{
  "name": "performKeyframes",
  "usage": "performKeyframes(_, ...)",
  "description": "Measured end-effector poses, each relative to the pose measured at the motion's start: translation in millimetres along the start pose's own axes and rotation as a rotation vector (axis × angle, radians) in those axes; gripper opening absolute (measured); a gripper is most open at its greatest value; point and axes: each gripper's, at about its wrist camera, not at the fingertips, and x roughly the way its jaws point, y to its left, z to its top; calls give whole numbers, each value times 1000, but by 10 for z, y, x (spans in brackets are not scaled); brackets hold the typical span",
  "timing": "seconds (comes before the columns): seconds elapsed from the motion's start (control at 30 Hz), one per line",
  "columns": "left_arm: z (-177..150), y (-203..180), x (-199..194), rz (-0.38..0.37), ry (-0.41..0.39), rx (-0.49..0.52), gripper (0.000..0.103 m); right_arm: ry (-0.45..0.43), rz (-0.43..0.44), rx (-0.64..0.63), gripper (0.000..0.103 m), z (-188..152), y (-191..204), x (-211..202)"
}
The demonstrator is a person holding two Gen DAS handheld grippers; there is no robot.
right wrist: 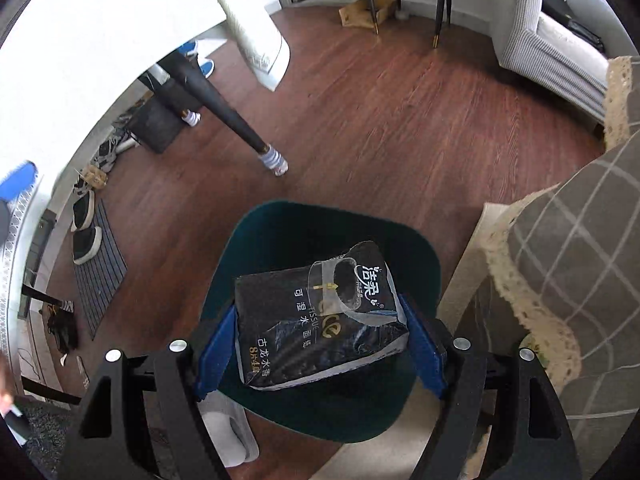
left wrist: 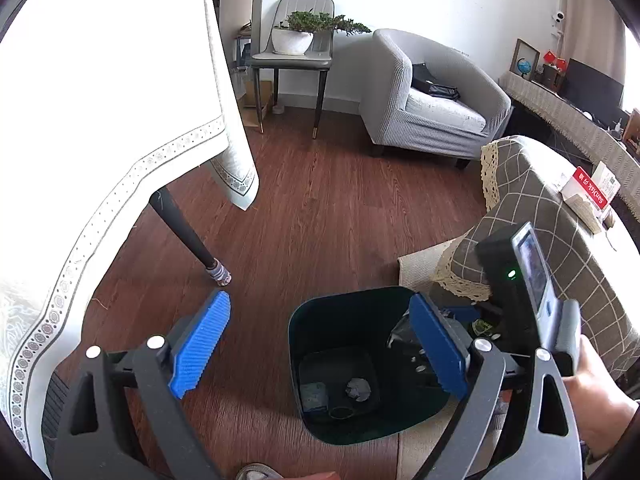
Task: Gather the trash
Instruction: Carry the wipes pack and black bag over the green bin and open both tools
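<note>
A dark green trash bin (left wrist: 298, 334) stands on the wood floor, with a crumpled scrap (left wrist: 358, 389) and other bits at its bottom. My left gripper (left wrist: 320, 344) hangs open above the bin's left side, with nothing between its blue pads. In the right wrist view my right gripper (right wrist: 320, 344) is shut on a black tissue pack (right wrist: 320, 316), holding it over the mouth of the bin (right wrist: 424, 256). From the left wrist view, the right gripper's body (left wrist: 516, 280) shows at the bin's right edge, held by a hand (left wrist: 596, 376).
A white-clothed table (left wrist: 100, 120) with a black leg (left wrist: 188, 236) stands left of the bin. A checked, lace-edged cover (left wrist: 540, 216) drapes furniture at the right. A grey armchair (left wrist: 432, 96) and a chair with a plant (left wrist: 296, 40) stand at the back. Shoes and a mat (right wrist: 96, 264) lie under the table.
</note>
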Motion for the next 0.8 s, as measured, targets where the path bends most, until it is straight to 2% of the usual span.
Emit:
performKeyframes(0.17,86,-11,-117,-21,-37,-8,76,72,-15,-41,78,-92,98,289)
performKeyframes(0.23,122,-20,-157,-34,-50,-22,74,96,-26,-56,78,-144,130,349)
performKeyframes(0.33,151,-63,-197,-48,-60,-18,70,123,-25,-75,87,-209,160,421)
performKeyframes(0.4,160,-88,-223,-52,-66,-13,67,127,-43,-90,90,-243,161,435)
performKeyframes(0.57,190,-130,-280,-60,-78,7,60,119,-47,-81,91,-288,113,395)
performKeyframes(0.8,280,-167,-405,-52,-116,5,62,68,11,-74,91,-307,56,165)
